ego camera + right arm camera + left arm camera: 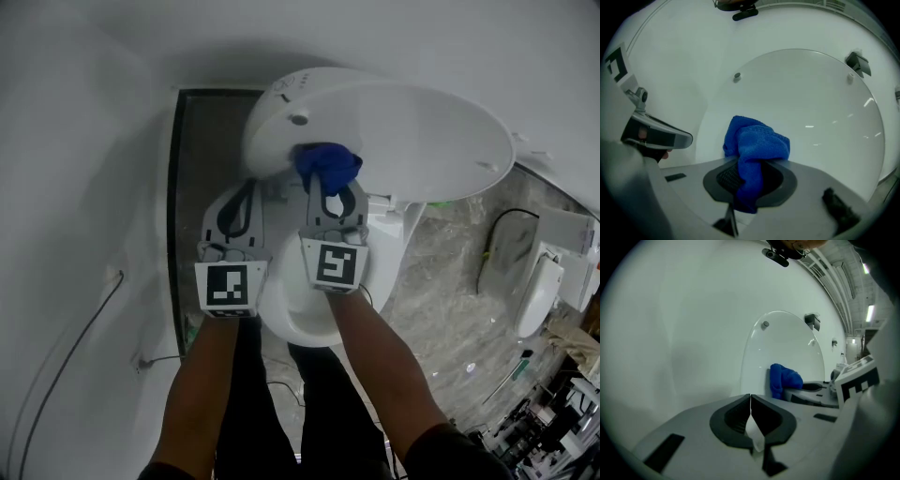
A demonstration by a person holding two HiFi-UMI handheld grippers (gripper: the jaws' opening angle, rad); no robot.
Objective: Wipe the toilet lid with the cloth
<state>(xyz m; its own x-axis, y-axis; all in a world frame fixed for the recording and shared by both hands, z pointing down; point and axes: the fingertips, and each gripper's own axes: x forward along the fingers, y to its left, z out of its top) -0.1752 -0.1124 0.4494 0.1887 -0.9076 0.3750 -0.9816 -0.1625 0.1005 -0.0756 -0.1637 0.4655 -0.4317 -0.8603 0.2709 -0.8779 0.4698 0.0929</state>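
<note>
Cloth (754, 143), blue, bunched: clamped in right gripper (749, 169), held up to the raised toilet lid (422, 141), evidently for wiping. Left gripper (750, 398): jaws together, empty, spare, just left.

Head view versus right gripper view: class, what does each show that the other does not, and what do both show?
Only the head view: the person's forearms, the bowl and the floor.
Only the right gripper view: the right gripper from inside, with its jaws shut on the cloth and a tail of cloth hanging down between them.
Both: the blue cloth against the raised lid, and the left gripper beside it.
</note>
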